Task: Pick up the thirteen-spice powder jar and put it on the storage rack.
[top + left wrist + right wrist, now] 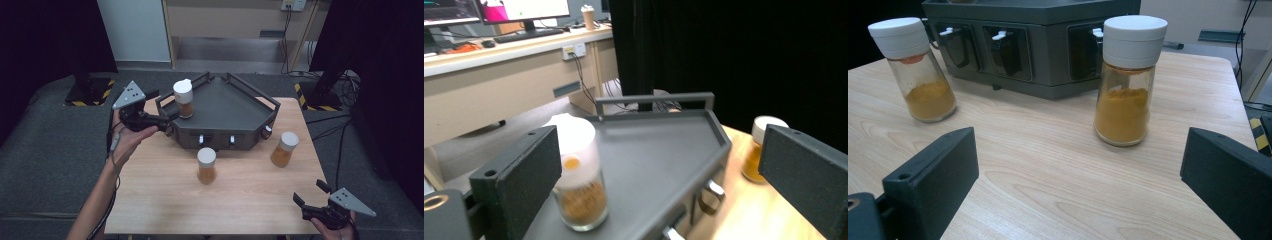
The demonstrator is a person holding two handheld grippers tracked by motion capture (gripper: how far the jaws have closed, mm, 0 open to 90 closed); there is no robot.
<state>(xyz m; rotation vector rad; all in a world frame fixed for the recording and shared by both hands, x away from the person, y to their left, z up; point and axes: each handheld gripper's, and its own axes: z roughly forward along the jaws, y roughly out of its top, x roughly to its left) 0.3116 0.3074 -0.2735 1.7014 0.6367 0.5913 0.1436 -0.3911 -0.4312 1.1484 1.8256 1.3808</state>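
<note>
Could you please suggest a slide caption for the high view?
Open left claw beside a white-capped glass spice jar on the dark grey metal rack; two matching jars wait on the wooden table.

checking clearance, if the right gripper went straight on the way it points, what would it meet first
Most likely the nearer spice jar, which stands a little right of centre between the open jaws of the right gripper. Only bare table lies before it. Depth is hard to judge, so it might brush past toward the dark rack behind.

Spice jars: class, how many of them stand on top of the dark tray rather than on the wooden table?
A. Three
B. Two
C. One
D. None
C. One spice jar stands on the dark tray, by its left corner; the other two jars stand on the wooden table.
</note>
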